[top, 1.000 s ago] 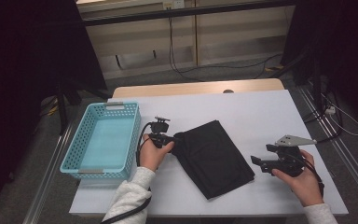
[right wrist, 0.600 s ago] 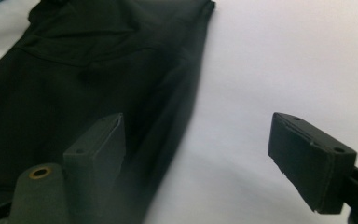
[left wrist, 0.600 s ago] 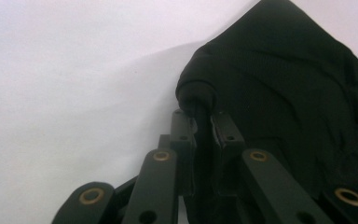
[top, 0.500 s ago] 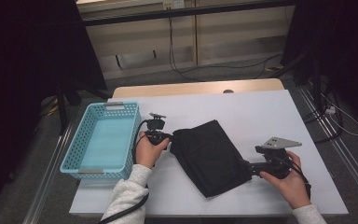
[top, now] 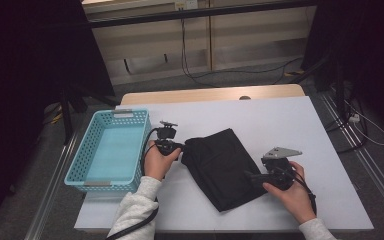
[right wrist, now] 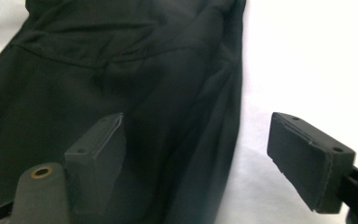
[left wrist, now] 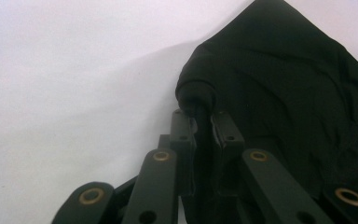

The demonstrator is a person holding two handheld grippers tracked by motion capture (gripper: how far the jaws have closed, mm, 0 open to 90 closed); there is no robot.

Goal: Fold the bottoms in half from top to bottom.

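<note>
We see a black cloth (top: 225,167) lying folded on the white table (top: 290,125), near its middle, with a light blue basket (top: 107,150) well apart at the left. The left gripper (left wrist: 204,122) has its 2 jaws pressed together on a small bunch of the cloth at its left corner. The right gripper (top: 252,176) is at the opposite edge of the cloth. Its 2 jaws stand wide apart and hold nothing; 1 is over the dark fabric and the other is over the bare table just beside the edge.
</note>
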